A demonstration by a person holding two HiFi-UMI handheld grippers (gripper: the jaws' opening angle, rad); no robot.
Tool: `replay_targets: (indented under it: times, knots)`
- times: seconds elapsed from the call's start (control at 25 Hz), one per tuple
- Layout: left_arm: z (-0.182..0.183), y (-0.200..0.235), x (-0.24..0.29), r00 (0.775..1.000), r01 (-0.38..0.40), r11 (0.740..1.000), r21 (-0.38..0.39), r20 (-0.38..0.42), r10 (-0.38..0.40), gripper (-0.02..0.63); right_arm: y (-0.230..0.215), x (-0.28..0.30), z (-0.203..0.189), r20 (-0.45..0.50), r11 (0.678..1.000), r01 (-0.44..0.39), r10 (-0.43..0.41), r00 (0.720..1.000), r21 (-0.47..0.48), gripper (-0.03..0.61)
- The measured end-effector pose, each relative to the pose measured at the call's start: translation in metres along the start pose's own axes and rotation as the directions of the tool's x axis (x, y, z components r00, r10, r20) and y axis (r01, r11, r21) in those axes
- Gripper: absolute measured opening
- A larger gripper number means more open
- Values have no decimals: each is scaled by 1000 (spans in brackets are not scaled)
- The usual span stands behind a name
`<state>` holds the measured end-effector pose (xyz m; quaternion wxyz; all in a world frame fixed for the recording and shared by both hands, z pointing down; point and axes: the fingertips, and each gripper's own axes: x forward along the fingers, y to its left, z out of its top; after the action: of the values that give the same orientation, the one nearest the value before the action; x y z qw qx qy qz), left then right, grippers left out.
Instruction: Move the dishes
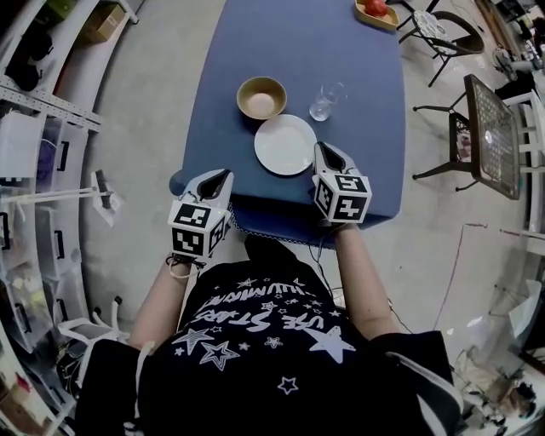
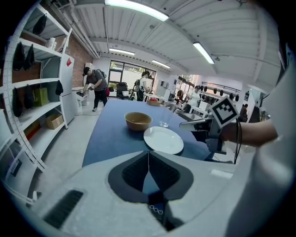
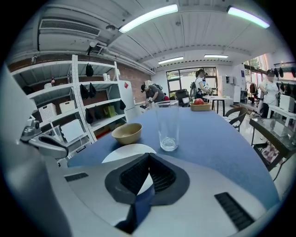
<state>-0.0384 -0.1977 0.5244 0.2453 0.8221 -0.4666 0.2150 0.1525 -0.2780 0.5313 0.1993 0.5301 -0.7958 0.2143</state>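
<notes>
A white plate [image 1: 285, 144] lies near the front edge of the blue table [image 1: 289, 51], with a tan bowl [image 1: 261, 97] and an empty drinking glass [image 1: 324, 102] just behind it. My right gripper [image 1: 321, 150] is shut and empty, its tip right beside the plate's right rim. In the right gripper view the plate [image 3: 125, 152], bowl [image 3: 126, 133] and glass [image 3: 168, 126] lie beyond the closed jaws [image 3: 148, 155]. My left gripper [image 1: 220, 174] hovers at the table's front left corner, shut on nothing. From it I see the plate [image 2: 163, 140] ahead.
A wooden tray with red fruit [image 1: 375, 12] sits at the table's far end. A black mesh side table [image 1: 490, 128] and chairs stand to the right. Storage shelves [image 1: 34, 170] line the left. People stand in the background [image 2: 96, 85].
</notes>
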Motion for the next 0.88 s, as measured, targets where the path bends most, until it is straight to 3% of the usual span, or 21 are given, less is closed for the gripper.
replay_targets:
  times: [0.36,0.88]
  knots:
    - [-20,12,-46,999,-4,1000,-26,32,5,20,32,-31,4,39,998,50,-49,998,-27,6]
    - [-34,-11,-108,994,41,999,24,100,-43,20,78,-106,-13,95,994,85,-78,992,-66,6]
